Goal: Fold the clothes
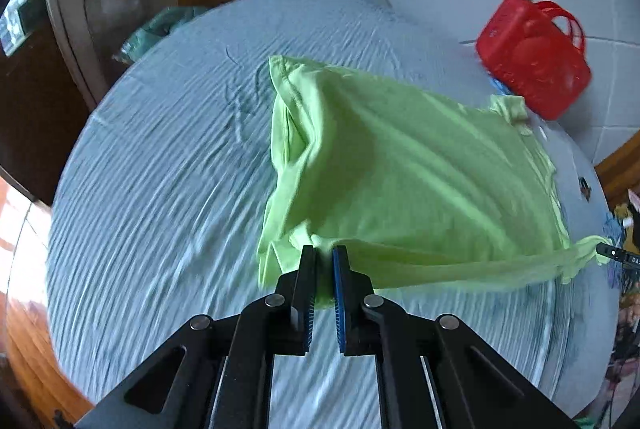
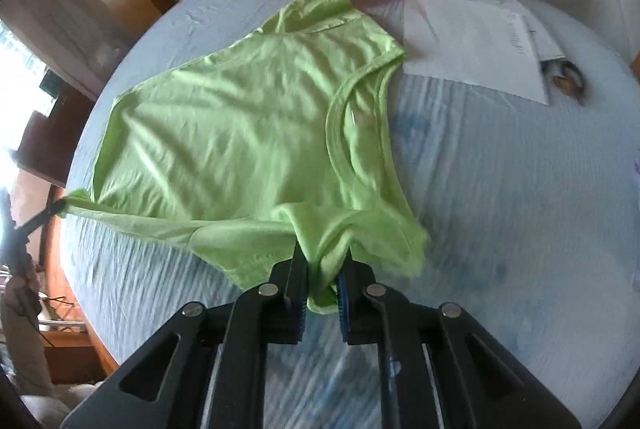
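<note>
Both claws are clamped on cloth here: the left gripper (image 1: 324,253) has its black fingers with blue ribbed pads pinched on the hem corner of the lime-green short-sleeved jersey T-shirt (image 1: 400,169), and the right gripper (image 2: 323,261) bites a bunched shoulder or sleeve fold of that same shirt (image 2: 240,133). The near edge hangs taut between the two, lifted off the pale blue crinkled bedsheet (image 1: 160,189), while the far side drapes down onto the sheet toward the far edge of the bed. This looks like thin, light, floppy knit: it sags, ripples and bunches in the jaws, so I judge it wants hold at seamed edges, hem, shoulder and ribbed neckline, where the fabric is doubled and less likely to slip. Beyond the bed's far edge sits a hard, glossy red plastic basket with handles (image 1: 532,57); a flat white sheet of paper (image 2: 476,45) lies near the far right corner, just beside the collar.
</note>
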`<state>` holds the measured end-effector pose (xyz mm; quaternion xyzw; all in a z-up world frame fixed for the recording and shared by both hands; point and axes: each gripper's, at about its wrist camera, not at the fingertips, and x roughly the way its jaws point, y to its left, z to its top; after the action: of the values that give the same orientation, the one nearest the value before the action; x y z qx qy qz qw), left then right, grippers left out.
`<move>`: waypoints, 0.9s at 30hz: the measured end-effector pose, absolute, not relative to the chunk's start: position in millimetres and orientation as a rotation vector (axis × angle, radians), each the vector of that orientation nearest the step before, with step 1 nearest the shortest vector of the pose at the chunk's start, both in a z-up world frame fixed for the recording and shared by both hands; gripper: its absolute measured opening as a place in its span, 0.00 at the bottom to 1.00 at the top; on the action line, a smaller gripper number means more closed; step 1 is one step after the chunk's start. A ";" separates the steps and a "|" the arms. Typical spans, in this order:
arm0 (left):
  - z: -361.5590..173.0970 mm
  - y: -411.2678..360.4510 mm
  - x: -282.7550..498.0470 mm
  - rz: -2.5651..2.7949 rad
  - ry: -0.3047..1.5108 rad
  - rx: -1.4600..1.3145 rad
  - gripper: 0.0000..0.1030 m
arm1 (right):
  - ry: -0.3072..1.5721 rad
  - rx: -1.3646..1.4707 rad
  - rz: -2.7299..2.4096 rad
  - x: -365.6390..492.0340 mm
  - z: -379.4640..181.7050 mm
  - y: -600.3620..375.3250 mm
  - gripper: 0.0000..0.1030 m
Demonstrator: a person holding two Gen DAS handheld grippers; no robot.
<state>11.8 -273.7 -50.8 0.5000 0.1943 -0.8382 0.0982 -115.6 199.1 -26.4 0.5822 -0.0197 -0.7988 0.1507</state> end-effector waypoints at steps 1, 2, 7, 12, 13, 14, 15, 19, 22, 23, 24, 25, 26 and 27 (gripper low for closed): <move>-52.6 -280.7 4.1 -2.470 0.599 1.483 0.10 | -0.062 1.686 -2.300 -129.4 -27.3 196.1 0.22; -54.5 -287.8 -3.5 -2.459 0.622 1.487 0.11 | -0.067 1.700 -2.306 -143.2 -28.1 193.1 0.40; -63.4 -323.0 -41.1 -2.405 0.734 1.502 0.33 | -0.135 1.580 -2.489 -158.1 -2.8 202.7 0.79; -52.2 -317.7 -23.9 -2.433 0.559 1.438 0.45 | -0.101 1.554 -2.523 -133.4 -6.5 215.9 0.79; -57.5 -309.0 -17.2 -2.429 0.530 1.449 0.45 | -0.090 1.572 -2.508 -126.3 -15.8 219.5 0.79; -62.8 -300.5 -10.8 -2.425 0.502 1.461 0.45 | -0.081 1.591 -2.493 -119.9 -25.5 223.2 0.79; -68.1 -294.7 -6.7 -2.417 0.487 1.477 0.45 | -0.085 1.608 -2.477 -114.5 -34.8 227.4 0.79; -99.0 -269.5 -3.6 -2.373 0.386 1.509 0.45 | -0.103 1.655 -2.433 -103.0 -60.8 240.5 0.79; -121.4 -258.7 -10.7 -2.343 0.345 1.503 0.45 | -0.091 1.644 -2.435 -103.0 -72.1 242.1 0.79; -126.1 -257.5 -11.5 -2.333 0.349 1.509 0.45 | -0.092 1.633 -2.437 -103.8 -74.3 241.3 0.79; -128.6 -254.8 -11.9 -2.329 0.346 1.499 0.45 | -0.089 1.618 -2.441 -105.1 -76.2 239.1 0.79; -127.1 -252.0 -11.5 -2.344 0.344 1.475 0.45 | -0.068 1.605 -2.445 -106.7 -78.8 235.2 0.79; -127.5 -249.2 -11.8 -2.352 0.354 1.485 0.44 | -0.038 1.593 -2.449 -108.5 -81.6 230.6 0.79; -125.5 -246.0 -10.3 -2.346 0.341 1.485 0.33 | -0.008 1.591 -2.444 -110.3 -85.0 226.2 0.79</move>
<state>-10.3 -246.0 -125.5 0.5231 0.1201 -0.8263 0.1711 -110.3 226.2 -85.0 0.5420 -0.0027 -0.8328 0.1124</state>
